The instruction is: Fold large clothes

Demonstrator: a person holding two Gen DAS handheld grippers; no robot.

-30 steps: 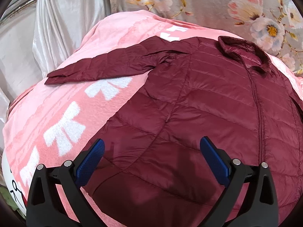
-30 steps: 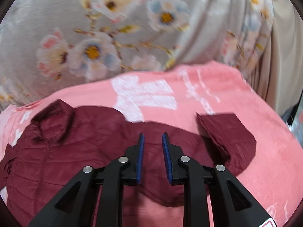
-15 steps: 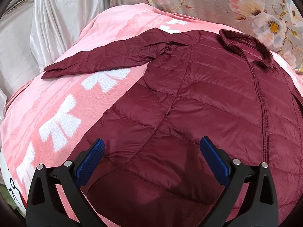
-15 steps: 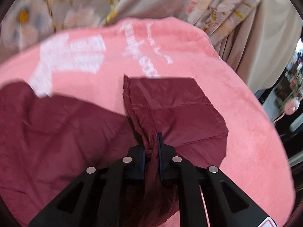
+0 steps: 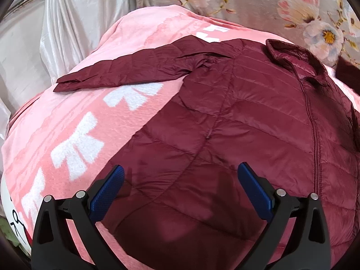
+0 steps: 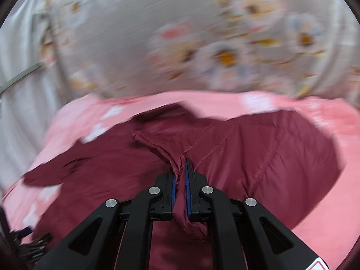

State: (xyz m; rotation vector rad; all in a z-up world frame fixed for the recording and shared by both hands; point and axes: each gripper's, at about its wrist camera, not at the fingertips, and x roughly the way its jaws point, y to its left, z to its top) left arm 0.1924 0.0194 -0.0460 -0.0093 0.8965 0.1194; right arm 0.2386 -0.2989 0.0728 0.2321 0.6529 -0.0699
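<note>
Right tongs (image 6: 180,168): clamped on jacket sleeve (image 6: 258,157); jacket body (image 5: 247,123) lies leftward. Left tongs (image 5: 180,186): spread wide, nothing held, nearer the hem.

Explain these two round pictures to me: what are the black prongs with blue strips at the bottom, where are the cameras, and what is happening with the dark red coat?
Each picture comes from a fisheye camera mounted on hand-held tongs, looking forward along their two black fingers. No robot arm is involved; a person holds one pair in each hand.

The left camera view shows the left tongs wide open, with nothing between their blue pads, above the hem of a maroon puffer jacket. The jacket lies zipped and face up on a pink blanket with white bows; one sleeve stretches out flat.

The right camera view is blurred. There the right tongs are shut on a bunched fold of the jacket fabric. A floral curtain hangs behind.
</note>
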